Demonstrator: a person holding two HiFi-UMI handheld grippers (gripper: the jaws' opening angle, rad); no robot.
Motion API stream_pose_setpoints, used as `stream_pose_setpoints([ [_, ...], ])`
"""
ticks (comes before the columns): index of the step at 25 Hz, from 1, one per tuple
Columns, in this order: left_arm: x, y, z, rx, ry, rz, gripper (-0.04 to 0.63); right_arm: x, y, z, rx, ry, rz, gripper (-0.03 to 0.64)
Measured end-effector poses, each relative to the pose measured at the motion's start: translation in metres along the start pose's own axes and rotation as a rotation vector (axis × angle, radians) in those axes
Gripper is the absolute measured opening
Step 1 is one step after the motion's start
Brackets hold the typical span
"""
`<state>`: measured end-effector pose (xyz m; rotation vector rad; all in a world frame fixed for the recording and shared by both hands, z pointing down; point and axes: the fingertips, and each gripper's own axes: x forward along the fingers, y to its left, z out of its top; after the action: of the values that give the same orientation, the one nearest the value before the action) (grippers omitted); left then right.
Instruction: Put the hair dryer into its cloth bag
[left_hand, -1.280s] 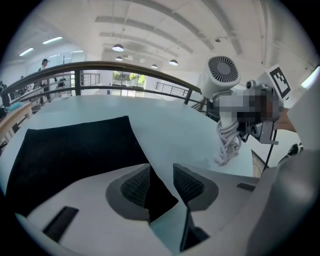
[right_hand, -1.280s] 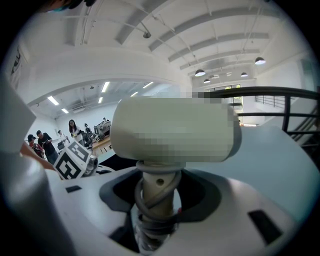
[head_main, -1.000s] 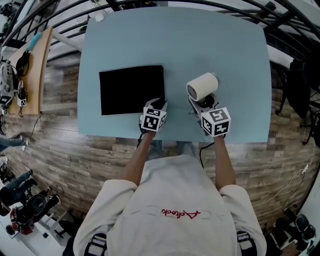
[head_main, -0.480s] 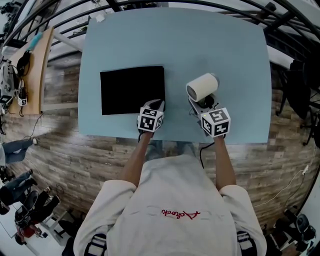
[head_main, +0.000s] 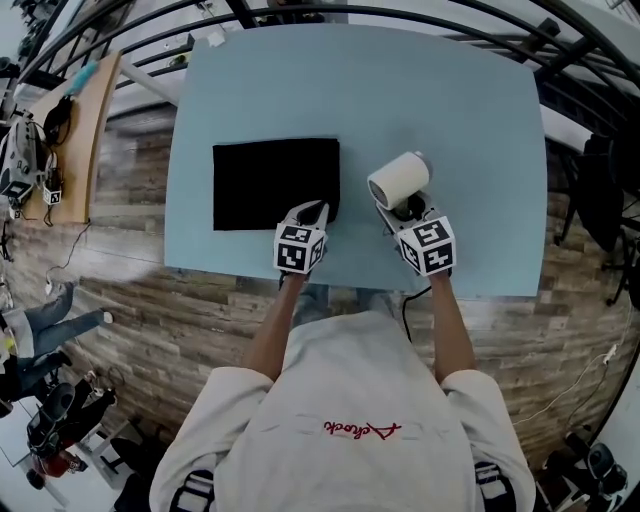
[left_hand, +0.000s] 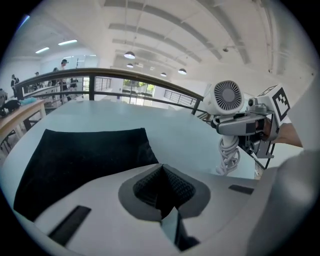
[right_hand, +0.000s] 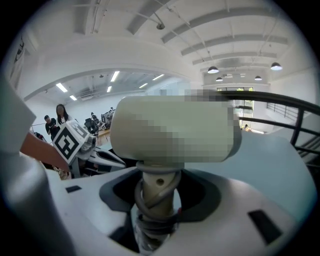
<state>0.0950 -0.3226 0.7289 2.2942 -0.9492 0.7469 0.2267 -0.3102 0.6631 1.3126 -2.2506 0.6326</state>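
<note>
With the left gripper (head_main: 316, 210) pinched shut on the bag (head_main: 270, 182) corner and the right gripper (head_main: 401, 211) clamping the hair dryer (head_main: 398, 178) handle, the bag's mouth likely needs lifting open next.

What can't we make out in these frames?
Black cloth bag mouth: head view, uniformly black, no opening distinguishable.
Bag's near corner: head view, under the left gripper; left gripper view, cloth blends with dark pads, pinch unconfirmed.
White hair dryer barrel: right gripper view, mosaic patch covers it.
Dryer's handle: head view, hidden by the right gripper.
</note>
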Motion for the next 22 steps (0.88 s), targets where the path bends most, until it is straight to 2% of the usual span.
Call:
stream_pose_setpoints([
  [15, -0.047, 0.044, 0.025, -0.076, -0.134, 0.081, 0.009, 0.054, 0.052, 0.006, -0.239, 0.182, 0.16, 0.216],
  [22, -0.067, 0.054, 0.029, -0.101, -0.183, 0.09, 0.009, 0.083, 0.071, -0.001, -0.351, 0.316, 0.226, 0.216],
])
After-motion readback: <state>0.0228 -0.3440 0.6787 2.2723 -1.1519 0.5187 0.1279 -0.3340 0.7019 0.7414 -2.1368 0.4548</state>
